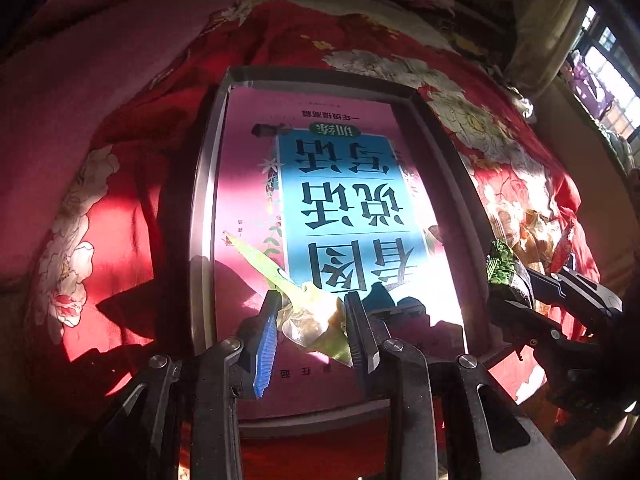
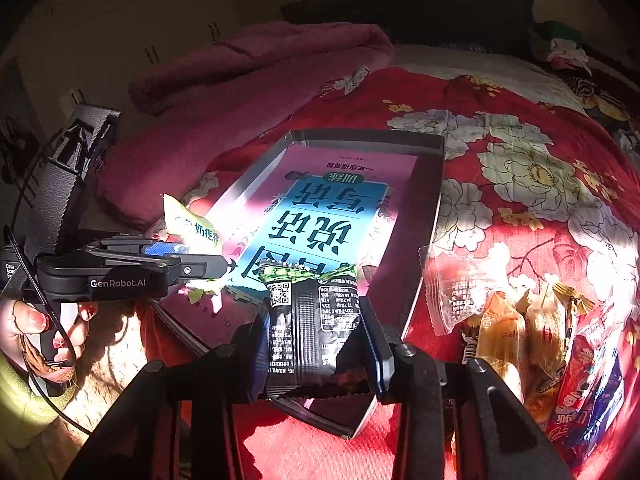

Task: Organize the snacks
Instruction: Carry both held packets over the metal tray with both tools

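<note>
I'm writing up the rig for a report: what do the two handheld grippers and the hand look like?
Both grippers, left and right, are matte black with angular linkage arms, silver pivot bolts and blue ribbed finger pads. The left body reads "GenRobot.AI" in white, with black cables trailing. The hand has red nail polish and a yellow-green sleeve.

Book cover (image 1: pixel 352 216) in tray, ahead of left tool: large characters 看图说话写话 on blue panel, upside down; 训练 on green badge above; small line 一年级提高篇 at far end.

Left gripper (image 2: pixel 208 268) body, seen from right tool: "GenRobot.AI" in white.

Black snack packet (image 2: pixel 316 328) between right tool fingers: QR code, nutrition table; print too small to read.

Light-green packet (image 2: pixel 192 232) in left tool: characters partly readable, "奶".
</note>
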`<state>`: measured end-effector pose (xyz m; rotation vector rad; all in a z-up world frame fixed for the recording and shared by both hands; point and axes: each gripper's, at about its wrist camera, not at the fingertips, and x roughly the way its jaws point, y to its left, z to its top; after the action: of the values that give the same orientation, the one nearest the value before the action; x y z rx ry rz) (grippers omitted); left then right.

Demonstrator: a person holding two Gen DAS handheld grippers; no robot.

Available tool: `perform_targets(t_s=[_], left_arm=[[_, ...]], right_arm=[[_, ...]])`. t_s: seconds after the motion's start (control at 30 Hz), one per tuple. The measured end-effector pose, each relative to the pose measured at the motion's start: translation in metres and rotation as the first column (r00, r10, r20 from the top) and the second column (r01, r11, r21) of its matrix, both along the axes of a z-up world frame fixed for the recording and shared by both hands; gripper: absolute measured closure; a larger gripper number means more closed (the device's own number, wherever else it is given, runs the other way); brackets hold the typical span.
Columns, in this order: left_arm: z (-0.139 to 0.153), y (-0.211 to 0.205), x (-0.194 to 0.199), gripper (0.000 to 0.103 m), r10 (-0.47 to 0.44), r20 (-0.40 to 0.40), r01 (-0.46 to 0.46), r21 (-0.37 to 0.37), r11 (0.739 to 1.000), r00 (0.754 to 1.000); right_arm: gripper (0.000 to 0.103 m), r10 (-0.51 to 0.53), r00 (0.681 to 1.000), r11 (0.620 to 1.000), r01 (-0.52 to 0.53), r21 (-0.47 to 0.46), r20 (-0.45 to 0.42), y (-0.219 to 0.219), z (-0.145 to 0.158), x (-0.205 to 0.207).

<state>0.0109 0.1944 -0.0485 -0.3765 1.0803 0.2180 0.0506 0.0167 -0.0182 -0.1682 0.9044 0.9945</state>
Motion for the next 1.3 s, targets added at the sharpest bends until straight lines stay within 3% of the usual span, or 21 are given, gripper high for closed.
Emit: perform_targets(t_s=[0.57, 1.03, 1.3], left_arm=[[-0.008, -0.013, -0.002, 0.070, 0.000, -0.009, 0.000, 0.026, 1.000, 1.000], [-0.011, -0.018, 0.002, 0.069, 0.018, 0.001, -0.018, 0.017, 1.000, 1.000], [-0.011, -0.019, 0.003, 0.069, 0.021, 0.002, -0.021, 0.013, 1.000, 1.000]], right_arm=[[0.064, 0.001, 1.000, 0.999, 0.000, -0.038, 0.026, 0.016, -0.024, 0.007], [0.063, 0.071, 0.991, 0.996, -0.064, -0.063, 0.118, 0.011, -0.031, -0.004], [0.061, 0.090, 0.992, 0.995, -0.087, -0.041, 0.093, 0.005, -0.029, -0.007]])
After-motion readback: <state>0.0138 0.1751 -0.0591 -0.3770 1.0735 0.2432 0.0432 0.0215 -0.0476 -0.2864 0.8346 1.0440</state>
